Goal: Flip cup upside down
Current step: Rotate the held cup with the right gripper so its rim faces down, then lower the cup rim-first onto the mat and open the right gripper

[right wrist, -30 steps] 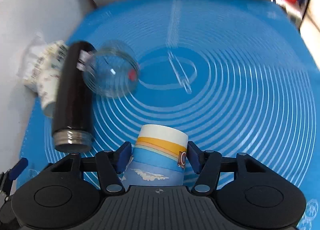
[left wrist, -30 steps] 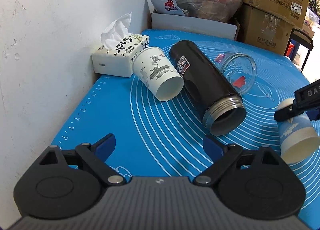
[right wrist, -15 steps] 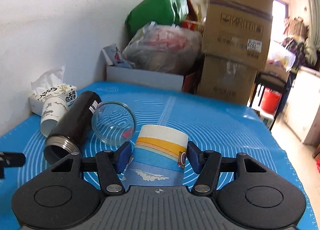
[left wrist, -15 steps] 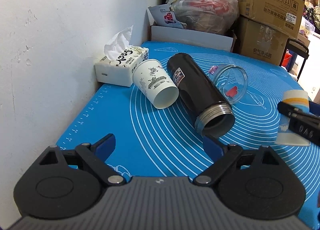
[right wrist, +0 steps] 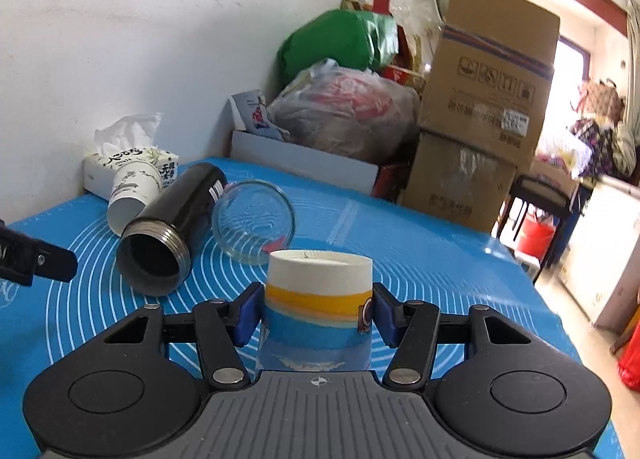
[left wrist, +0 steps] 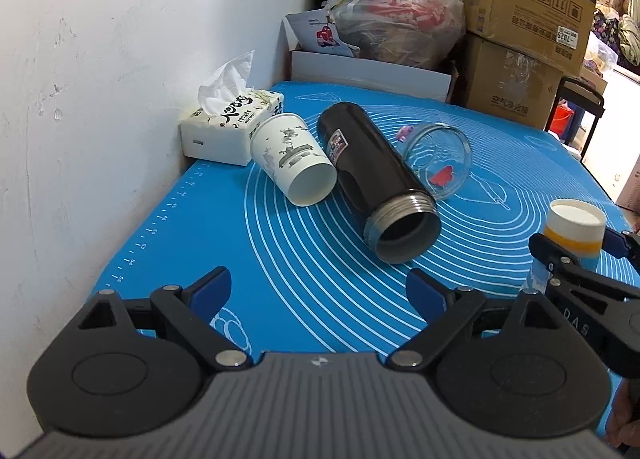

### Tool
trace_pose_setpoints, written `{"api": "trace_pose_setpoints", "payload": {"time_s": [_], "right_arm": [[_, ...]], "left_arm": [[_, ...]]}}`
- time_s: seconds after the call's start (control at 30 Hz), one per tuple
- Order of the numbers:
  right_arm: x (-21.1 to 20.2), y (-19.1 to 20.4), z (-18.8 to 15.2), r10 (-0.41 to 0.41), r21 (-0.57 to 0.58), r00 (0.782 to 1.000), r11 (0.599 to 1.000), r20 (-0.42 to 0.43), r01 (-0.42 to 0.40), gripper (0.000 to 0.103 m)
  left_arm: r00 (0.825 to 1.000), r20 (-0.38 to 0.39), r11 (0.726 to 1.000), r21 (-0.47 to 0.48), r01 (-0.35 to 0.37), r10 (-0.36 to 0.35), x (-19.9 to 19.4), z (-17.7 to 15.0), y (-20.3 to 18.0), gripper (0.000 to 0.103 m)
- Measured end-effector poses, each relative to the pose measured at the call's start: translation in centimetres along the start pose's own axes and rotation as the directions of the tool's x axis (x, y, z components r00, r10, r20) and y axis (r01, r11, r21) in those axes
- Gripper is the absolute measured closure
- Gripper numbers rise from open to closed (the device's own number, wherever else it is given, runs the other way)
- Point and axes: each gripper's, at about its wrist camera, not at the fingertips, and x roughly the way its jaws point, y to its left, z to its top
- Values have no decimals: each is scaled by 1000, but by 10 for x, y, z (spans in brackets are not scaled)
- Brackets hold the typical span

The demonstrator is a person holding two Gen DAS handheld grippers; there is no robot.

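Note:
A paper cup (right wrist: 318,307) with blue, yellow and white bands stands upside down, base up, on the blue mat (right wrist: 420,259). My right gripper (right wrist: 316,313) has its blue pads close at both sides of the cup; a thin gap shows at each pad. The cup also shows in the left wrist view (left wrist: 574,235), at the right, between the right gripper's fingers (left wrist: 552,255). My left gripper (left wrist: 318,293) is open and empty, low over the mat's near left part.
On the mat lie a white cartoon paper cup (left wrist: 294,159), a black thermos flask (left wrist: 378,183) and a glass jar (left wrist: 438,163), all on their sides. A tissue box (left wrist: 230,123) sits by the wall. Cardboard boxes (right wrist: 480,99) and bags (right wrist: 344,111) stand behind.
The right gripper swung the banded cup from lying to base-up and lowered it onto the mat. Its pads now sit slightly wider. The left gripper stayed open and moved little.

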Motion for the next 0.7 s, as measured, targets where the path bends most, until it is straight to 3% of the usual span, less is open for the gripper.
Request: {"api": "trace_pose_setpoints", "payload": {"time_s": [0.07, 0.13, 0.43, 0.7], "right_arm": [[-1, -6, 1, 12, 43, 1000, 999, -12, -12, 40], [-3, -10, 1, 13, 70, 1000, 997, -13, -12, 30], [-15, -23, 6, 29, 108, 999, 994, -36, -25, 15], [-55, -45, 6, 34, 155, 999, 987, -41, -27, 6]], "left_arm": [[1000, 0, 1000, -2, 1, -1, -2, -1, -1, 9], [1000, 3, 1000, -1, 4, -4, -4, -1, -2, 9], [1000, 14, 1000, 9, 22, -23, -15, -4, -8, 9], [998, 34, 999, 26, 48, -48, -38, -10, -21, 9]]}}
